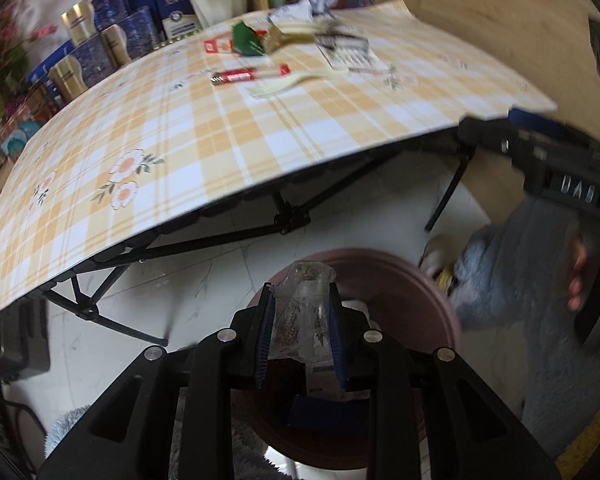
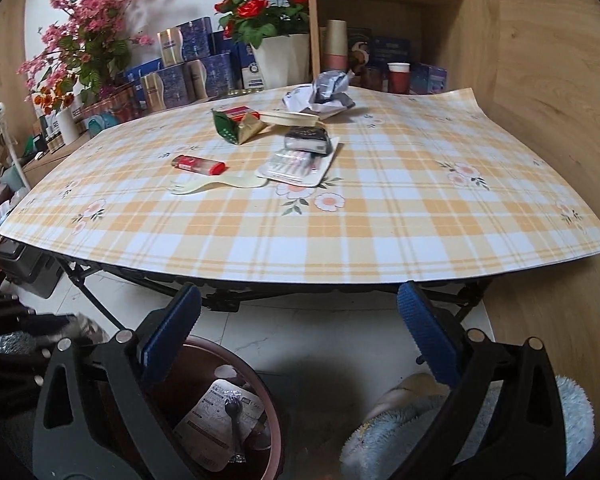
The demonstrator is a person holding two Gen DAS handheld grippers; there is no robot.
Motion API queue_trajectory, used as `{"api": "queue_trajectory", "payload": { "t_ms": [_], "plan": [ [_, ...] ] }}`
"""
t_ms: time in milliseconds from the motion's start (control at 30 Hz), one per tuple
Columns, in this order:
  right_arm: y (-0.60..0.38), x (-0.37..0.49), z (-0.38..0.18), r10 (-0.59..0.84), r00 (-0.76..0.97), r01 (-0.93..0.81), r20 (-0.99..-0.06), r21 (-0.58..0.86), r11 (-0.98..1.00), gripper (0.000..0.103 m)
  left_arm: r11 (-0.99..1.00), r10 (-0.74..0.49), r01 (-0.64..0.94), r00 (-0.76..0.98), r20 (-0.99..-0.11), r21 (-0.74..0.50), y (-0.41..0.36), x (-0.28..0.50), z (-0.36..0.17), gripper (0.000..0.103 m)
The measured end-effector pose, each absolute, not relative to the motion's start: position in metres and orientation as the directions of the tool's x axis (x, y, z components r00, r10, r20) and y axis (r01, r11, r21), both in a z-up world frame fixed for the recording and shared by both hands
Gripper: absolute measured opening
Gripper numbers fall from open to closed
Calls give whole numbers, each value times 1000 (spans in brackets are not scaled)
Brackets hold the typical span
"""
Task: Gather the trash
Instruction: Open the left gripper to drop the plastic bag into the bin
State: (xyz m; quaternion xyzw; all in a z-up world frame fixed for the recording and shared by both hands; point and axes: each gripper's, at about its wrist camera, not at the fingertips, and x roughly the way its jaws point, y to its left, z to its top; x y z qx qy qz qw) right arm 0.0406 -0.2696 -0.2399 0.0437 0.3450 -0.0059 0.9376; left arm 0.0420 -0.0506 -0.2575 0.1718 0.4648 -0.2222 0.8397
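My left gripper (image 1: 302, 300) is shut on a clear crumpled plastic wrapper (image 1: 306, 312) and holds it above the brown trash bin (image 1: 420, 280) on the floor. My right gripper (image 2: 298, 322) is open and empty, below the table's front edge, with the bin (image 2: 260, 384) under its left finger. On the checked table (image 2: 340, 232) lie a red lighter (image 2: 198, 164), a cream plastic fork (image 2: 216, 185), a blister pack (image 2: 296, 166), a dark packet (image 2: 306, 138), a green-gold wrapper (image 2: 236, 124) and crumpled paper (image 2: 324, 94).
Blue boxes (image 2: 188, 72), flower pots (image 2: 280, 60) and paper cups (image 2: 398, 76) stand behind the table by a wooden shelf. The bin holds a printed packet and a black spoon (image 2: 228, 412). A fluffy slipper (image 2: 412, 420) is on the floor at right.
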Motion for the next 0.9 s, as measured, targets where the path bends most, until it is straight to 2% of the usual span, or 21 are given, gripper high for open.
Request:
{"api": "queue_trajectory", "payload": {
  "t_ms": [100, 200, 233, 267, 433, 600, 900],
  "plan": [
    [-273, 41, -241, 15, 759, 52, -651, 83, 995, 97, 829, -187, 549, 456, -870, 109, -56, 41, -264, 26],
    [-274, 41, -242, 10, 755, 59, -655, 83, 995, 97, 822, -175, 557, 447, -878, 120, -59, 42, -269, 32],
    [-274, 41, -242, 10, 754, 60, -656, 84, 995, 97, 821, -171, 557, 446, -879, 123, -59, 42, -269, 43],
    [-275, 41, -243, 10, 753, 62, -658, 86, 994, 97, 821, -168, 556, 447, -879, 126, -59, 42, -270, 57],
    [-276, 41, -244, 7, 750, 69, -662, 89, 994, 97, 831, -157, 540, 455, -876, 131, -57, 44, -270, 82],
    [-275, 41, -245, 6, 746, 70, -666, 88, 994, 97, 864, -161, 491, 481, -862, 112, -48, 48, -263, 85],
    [-270, 43, -244, -9, 743, 72, -669, 67, 995, 97, 949, -206, 315, 580, -788, -16, -5, 58, -235, 90]
  ]
}}
